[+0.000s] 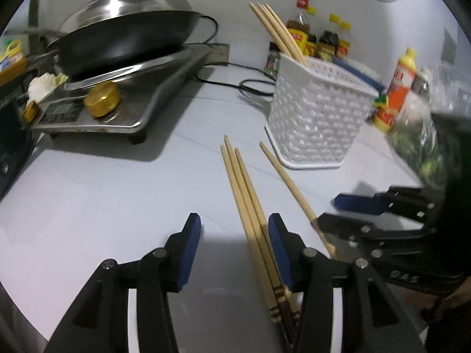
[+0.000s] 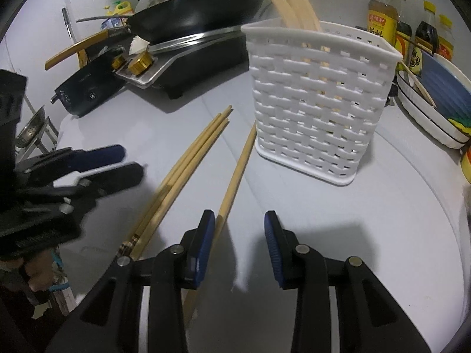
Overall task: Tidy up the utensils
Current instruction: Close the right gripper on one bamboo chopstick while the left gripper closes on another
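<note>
Three wooden chopsticks (image 1: 244, 194) lie side by side on the white table (image 1: 117, 200), and a single chopstick (image 1: 284, 182) lies apart to their right. My left gripper (image 1: 234, 220) is open around the three; they run along its right pad and the left pad stands well clear. My right gripper (image 2: 240, 217) is open with nothing between its jaws. The single chopstick (image 2: 235, 176) passes just outside its left finger, and the three chopsticks (image 2: 182, 170) lie further left. A white woven basket (image 1: 318, 111) (image 2: 318, 103) holds several upright chopsticks (image 1: 276, 29).
A lidded wok (image 1: 126, 35) sits on a cooker (image 1: 123, 111) at the back left, with a black cable (image 1: 250, 85) behind the basket. Sauce bottles (image 1: 332, 38) line the wall. Stacked plates (image 2: 435, 111) and a bag of greens (image 1: 418, 135) stand to the right.
</note>
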The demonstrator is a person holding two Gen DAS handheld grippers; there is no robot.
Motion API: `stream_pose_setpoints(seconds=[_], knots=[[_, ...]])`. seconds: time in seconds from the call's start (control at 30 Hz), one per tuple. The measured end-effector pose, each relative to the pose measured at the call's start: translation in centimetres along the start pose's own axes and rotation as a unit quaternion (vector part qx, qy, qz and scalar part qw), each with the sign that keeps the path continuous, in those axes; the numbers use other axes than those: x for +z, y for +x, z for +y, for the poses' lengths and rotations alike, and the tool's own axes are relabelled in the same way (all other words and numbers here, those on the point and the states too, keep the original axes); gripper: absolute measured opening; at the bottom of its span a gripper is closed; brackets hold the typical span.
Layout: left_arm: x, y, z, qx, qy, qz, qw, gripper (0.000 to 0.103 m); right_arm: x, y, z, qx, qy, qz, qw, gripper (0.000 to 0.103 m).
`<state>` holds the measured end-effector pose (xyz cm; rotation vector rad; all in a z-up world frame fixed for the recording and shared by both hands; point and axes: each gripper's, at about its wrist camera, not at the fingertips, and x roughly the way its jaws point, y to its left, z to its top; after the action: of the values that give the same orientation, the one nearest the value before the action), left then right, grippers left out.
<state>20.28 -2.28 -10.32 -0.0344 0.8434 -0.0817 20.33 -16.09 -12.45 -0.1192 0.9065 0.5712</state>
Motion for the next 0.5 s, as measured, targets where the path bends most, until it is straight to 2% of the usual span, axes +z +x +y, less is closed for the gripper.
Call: stream_pose_setpoints(seconds=[0.17,0.23,0.33,0.5], knots=[[-0.3,1.1,-0.5,0.034,0.025,0.016,0.9990,0.047,0.0,-0.8,-0.9,-0.001,0.010,-0.011,1.000,0.033],[-0.5,1.3,-0.3,0.041,0.026,0.020,0.9986,0.048,0.0,-1.0,-1.3,-0.001,0.014,-0.014,1.000,0.033],[-0.6,1.4,0.0,0.052,0.029,0.017,0.9981,0.054,-0.1,-1.1,-1.7,0.002,0.017,-0.015,1.000,0.033],[-0.2,1.2,0.3,0.067,0.033,0.019,0.9970,0.054,-0.1,-0.4,-1.7,0.004,0.021,-0.011,1.000,0.033]])
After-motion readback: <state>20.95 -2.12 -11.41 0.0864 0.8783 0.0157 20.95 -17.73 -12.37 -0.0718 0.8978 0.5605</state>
